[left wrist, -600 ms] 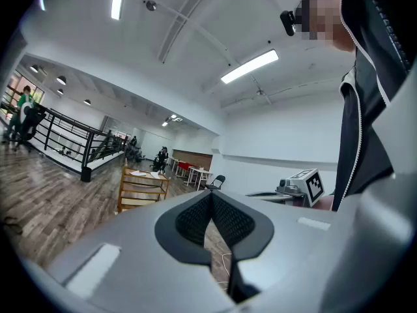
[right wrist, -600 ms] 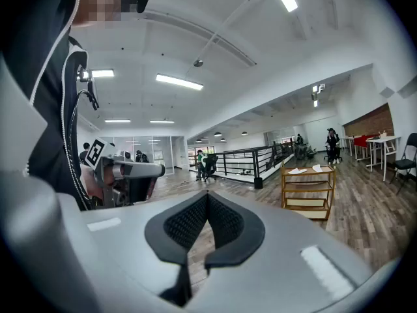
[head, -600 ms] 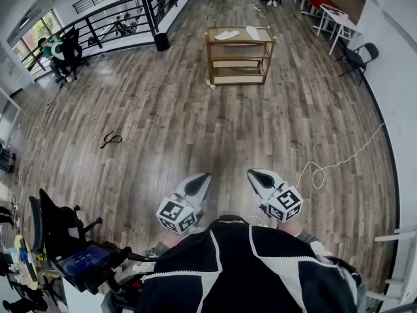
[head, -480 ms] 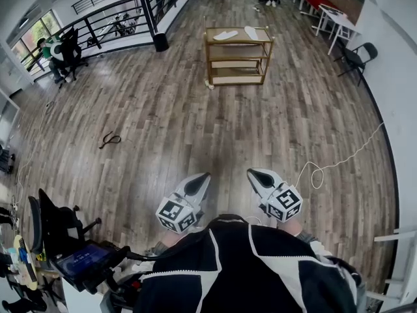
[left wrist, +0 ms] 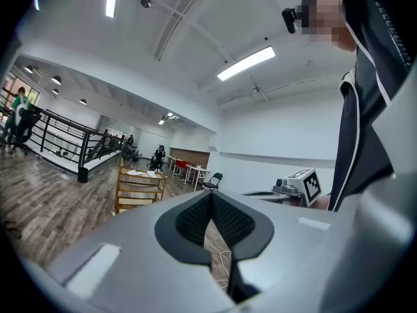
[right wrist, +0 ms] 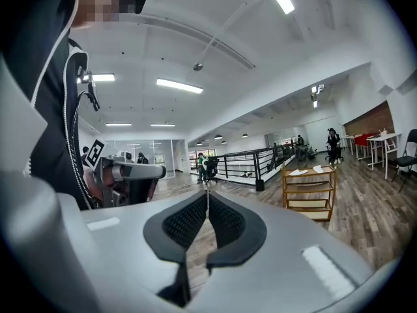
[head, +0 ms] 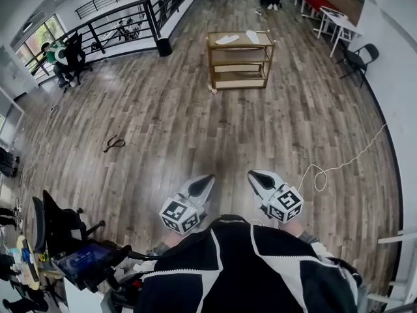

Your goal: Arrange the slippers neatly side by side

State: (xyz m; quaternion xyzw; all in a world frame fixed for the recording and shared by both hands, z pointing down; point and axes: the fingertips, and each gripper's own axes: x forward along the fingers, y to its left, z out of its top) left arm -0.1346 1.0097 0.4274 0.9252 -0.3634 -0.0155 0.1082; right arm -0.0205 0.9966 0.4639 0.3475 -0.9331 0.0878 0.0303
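Two white slippers lie apart on the top shelf of a wooden rack (head: 238, 60) far ahead: one slipper (head: 227, 39) on the left, the other slipper (head: 252, 36) on the right. The rack also shows small in the left gripper view (left wrist: 139, 188) and the right gripper view (right wrist: 308, 189). My left gripper (head: 207, 179) and right gripper (head: 251, 175) are held level close to my body, far from the rack. Both are shut with nothing between the jaws, tips meeting (left wrist: 210, 194) (right wrist: 207, 193).
Wooden floor stretches between me and the rack. A white cable (head: 339, 165) lies on the floor at right, a dark strap (head: 113, 142) at left. A black railing (head: 124, 15) runs along the back left; chairs and tables (head: 339, 21) stand back right. An office chair and a device (head: 78, 256) stand by my left side.
The view has shifted slightly; the rack and floor items sit a little lower in the frame. Both grippers keep their pose near my body.
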